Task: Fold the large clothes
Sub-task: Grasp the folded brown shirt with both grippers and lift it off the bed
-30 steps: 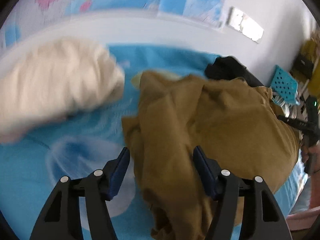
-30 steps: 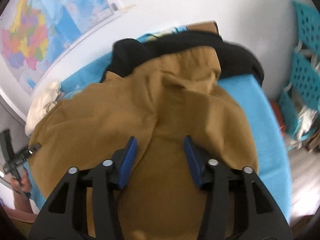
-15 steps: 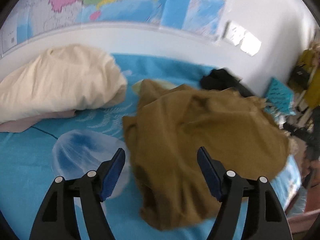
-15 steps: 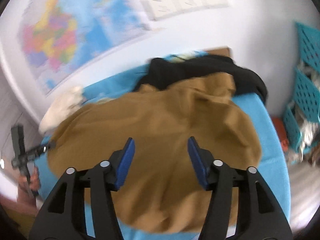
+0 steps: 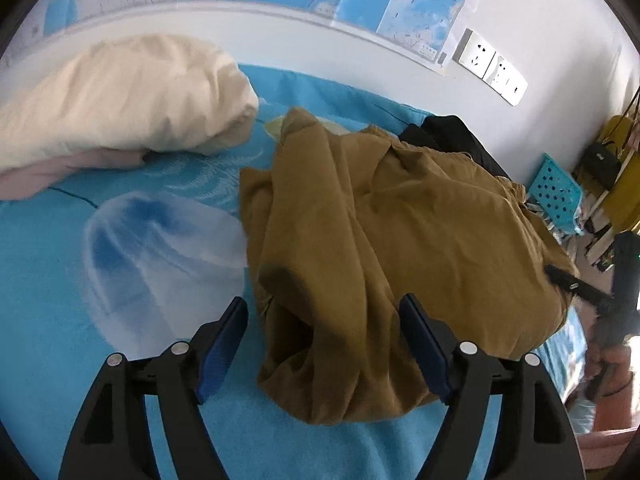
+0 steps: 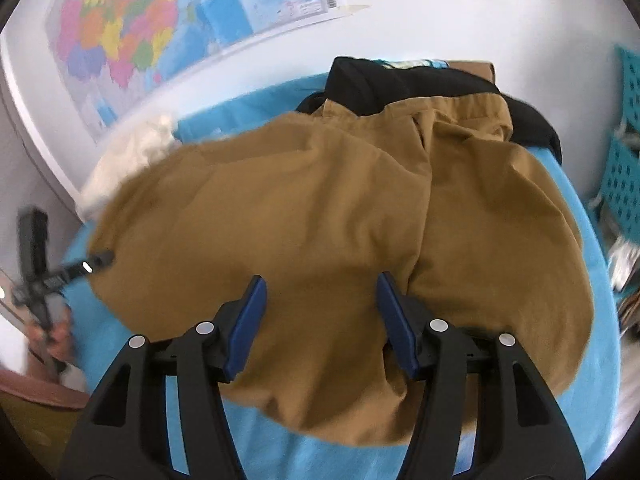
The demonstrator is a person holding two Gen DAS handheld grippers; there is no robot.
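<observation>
Left wrist view: you look down on a brown garment (image 5: 400,248) lying in a loose heap on the bed (image 5: 80,360), its near end bunched into a thick roll just ahead of your fingers.
Right wrist view: the same brown garment (image 6: 320,220) from its other side, spread wider here with a long seam down the middle and what looks like a waistband at the far end, so you are probably handling trousers.
Left gripper (image 5: 322,350): fingers wide apart and opening; the bunched cloth sits in the gap between them, but the pads do not press on it, so you hold nothing.
Right gripper (image 6: 318,322): fingers apart and opening, poised over the flat cloth; nothing is gripped.
Where the garment lies: on the blue bed cover, partly over a black garment (image 6: 400,80) at the far end, and apart from the cream pillow (image 5: 120,96) near the wall.
Done so far: by the look of it, little more than laying the garment down. No clean fold line shows, and the edges are uneven.
Left to do: smooth out the rolled end on the left, square the legs along the seam, then make the folds themselves.
Watch for: the black garment underneath may drag along when you pull the brown one.
Surroundings: wall maps (image 6: 120,32) behind the bed and a teal basket (image 5: 556,188) off to the side, both clear of your work.
</observation>
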